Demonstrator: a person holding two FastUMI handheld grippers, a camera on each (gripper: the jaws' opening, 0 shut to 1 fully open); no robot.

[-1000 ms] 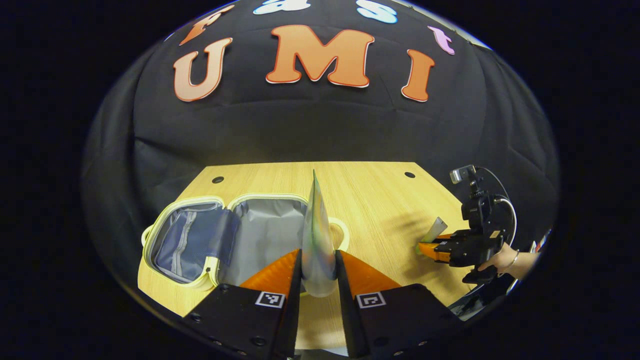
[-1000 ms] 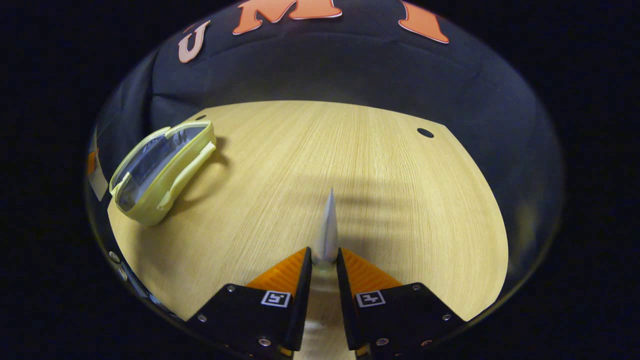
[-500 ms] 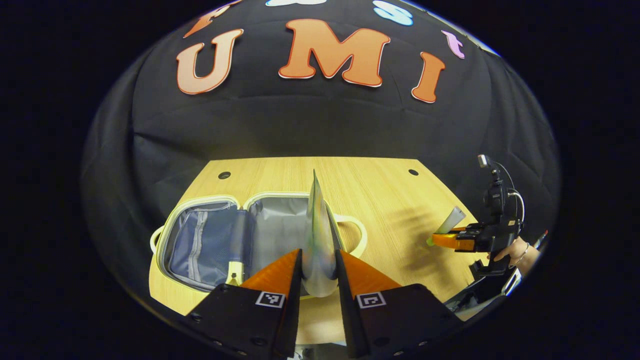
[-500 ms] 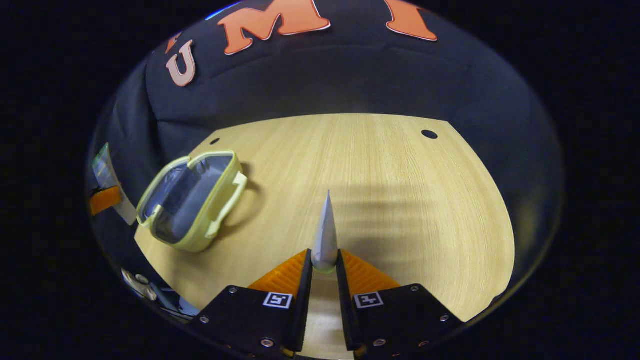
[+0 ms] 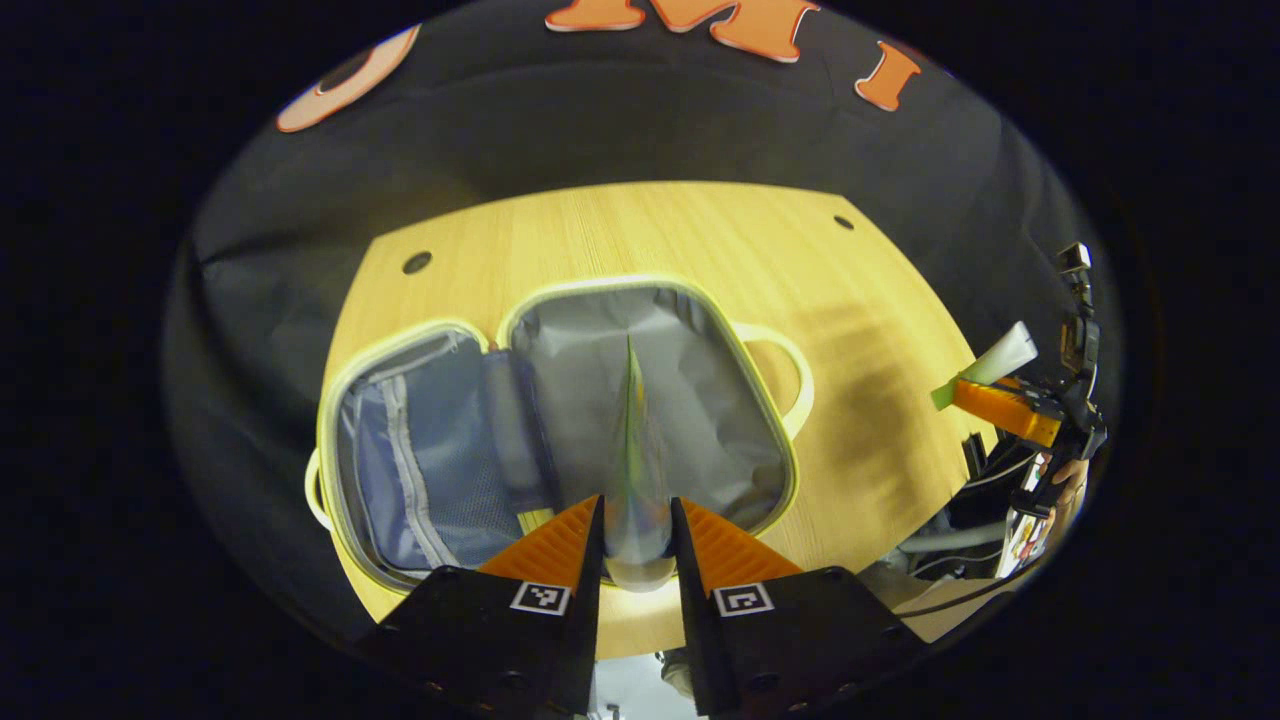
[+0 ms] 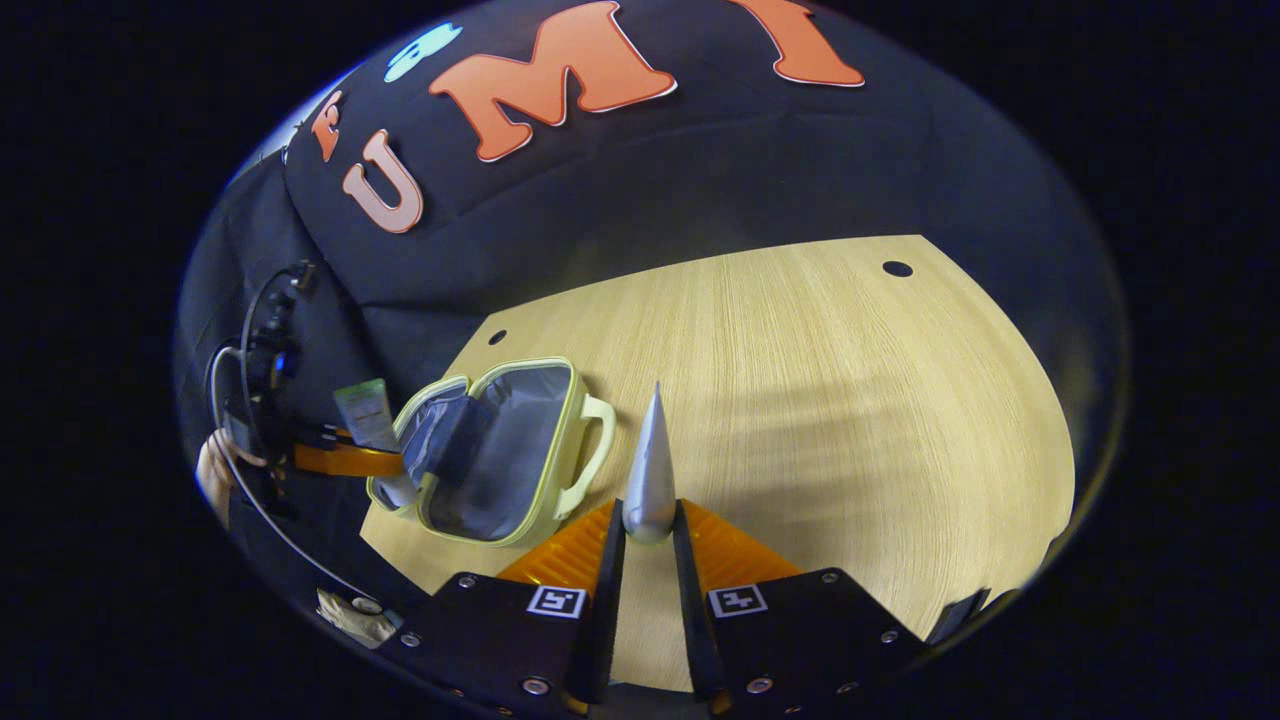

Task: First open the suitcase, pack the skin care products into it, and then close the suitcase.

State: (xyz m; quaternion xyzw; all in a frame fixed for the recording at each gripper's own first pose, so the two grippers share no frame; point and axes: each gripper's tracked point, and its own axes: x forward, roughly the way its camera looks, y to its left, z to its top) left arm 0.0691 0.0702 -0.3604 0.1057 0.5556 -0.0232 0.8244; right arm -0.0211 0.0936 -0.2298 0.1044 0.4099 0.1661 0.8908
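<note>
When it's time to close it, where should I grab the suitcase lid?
Probably the free outer rim of the mesh-lined lid, opposite the hinge: the suitcase lies open flat, so pinch that raised edge from outside and swing it over the grey half.

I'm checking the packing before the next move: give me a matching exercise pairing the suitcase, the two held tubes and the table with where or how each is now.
1. pale yellow suitcase
2. multicoloured tube
3. silver-grey tube
4. light wooden table

a. clamped in the right gripper
b. under the suitcase
c. lying open
d. clamped in the left gripper, over the grey lining

Pairs: 1-c, 2-d, 3-a, 4-b
</note>
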